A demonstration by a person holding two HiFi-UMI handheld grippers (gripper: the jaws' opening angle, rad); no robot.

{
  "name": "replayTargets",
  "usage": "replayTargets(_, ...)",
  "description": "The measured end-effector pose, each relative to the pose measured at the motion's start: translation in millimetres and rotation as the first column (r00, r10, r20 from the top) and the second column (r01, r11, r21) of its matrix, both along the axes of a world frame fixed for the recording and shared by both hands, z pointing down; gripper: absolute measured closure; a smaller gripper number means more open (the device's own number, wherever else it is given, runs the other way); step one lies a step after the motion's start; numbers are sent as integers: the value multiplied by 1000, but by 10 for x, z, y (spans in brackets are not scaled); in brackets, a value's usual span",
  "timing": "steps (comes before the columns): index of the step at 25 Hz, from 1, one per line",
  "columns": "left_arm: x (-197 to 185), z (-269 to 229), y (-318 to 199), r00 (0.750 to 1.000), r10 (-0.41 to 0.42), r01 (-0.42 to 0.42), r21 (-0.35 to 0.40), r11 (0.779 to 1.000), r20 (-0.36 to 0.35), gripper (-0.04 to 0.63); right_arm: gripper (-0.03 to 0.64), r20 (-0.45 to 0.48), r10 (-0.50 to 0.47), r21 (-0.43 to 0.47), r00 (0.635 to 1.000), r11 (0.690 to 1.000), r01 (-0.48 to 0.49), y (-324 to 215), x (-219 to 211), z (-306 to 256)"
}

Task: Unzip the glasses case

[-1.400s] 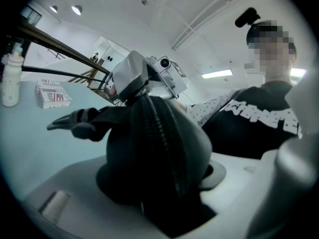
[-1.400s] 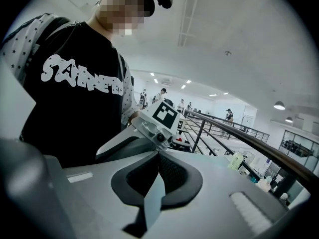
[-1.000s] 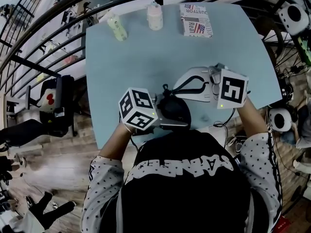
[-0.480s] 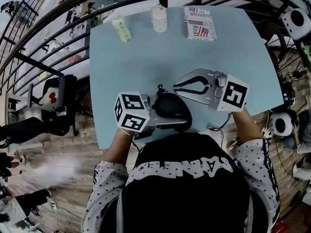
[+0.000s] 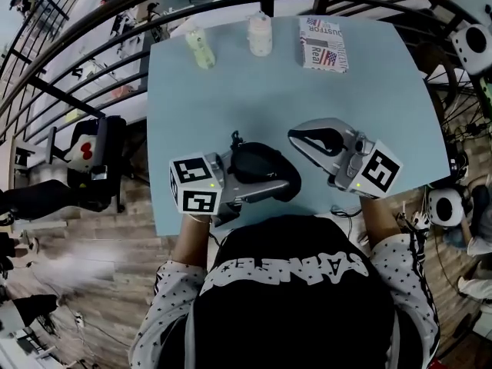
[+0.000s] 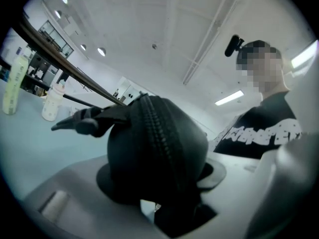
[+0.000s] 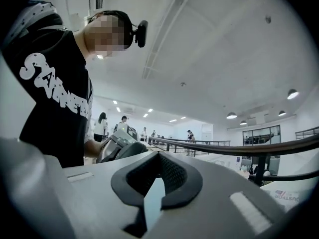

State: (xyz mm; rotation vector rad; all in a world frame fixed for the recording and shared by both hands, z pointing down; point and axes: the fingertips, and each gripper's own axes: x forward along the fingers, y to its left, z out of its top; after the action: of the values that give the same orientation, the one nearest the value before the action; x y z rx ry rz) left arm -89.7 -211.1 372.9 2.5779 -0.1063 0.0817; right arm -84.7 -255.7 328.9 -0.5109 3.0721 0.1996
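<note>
Head view: the left gripper (image 5: 283, 187) clamps the black glasses case (image 5: 257, 166) at the table's (image 5: 231, 91) near edge; the right gripper (image 5: 301, 136), jaws together, holds nothing beside it.

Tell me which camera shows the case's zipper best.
Left gripper view: the zipper runs down the glasses case, close up. Head view shows just a small dark case; right gripper view, no zipper.

1. I work in a large open indoor hall, a lab or workshop floor, under a high white ceiling with round lamps (image 7: 292, 93).
2. A black railing (image 7: 239, 146) runs past my light-blue table (image 5: 254, 98).
3. People (image 7: 101, 126) stand far off, and the floor (image 5: 115, 298) is wooden.
</note>
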Motion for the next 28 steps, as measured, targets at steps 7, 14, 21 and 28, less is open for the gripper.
replayTargets(7,-231,-114,-124,989,-141,142,12,990,-45,595,612,154,169,-79,973,984,-159,-152,100,-89)
replayTargets(14,-418,-65,-209,972,-233,233,2,973,-35,595,612,239,302,-246,923,938,-244,-304,259,77)
replayTargets(21,-526,-48,-273,960,-278,278,-6,961,-39,595,612,242,354,-300,903,913,-278,-360,265,180)
replayTargets(28,-566,-16,-301,958,-285,285,-5,958,-33,595,612,215,345,-298,914,914,-275,-340,166,220)
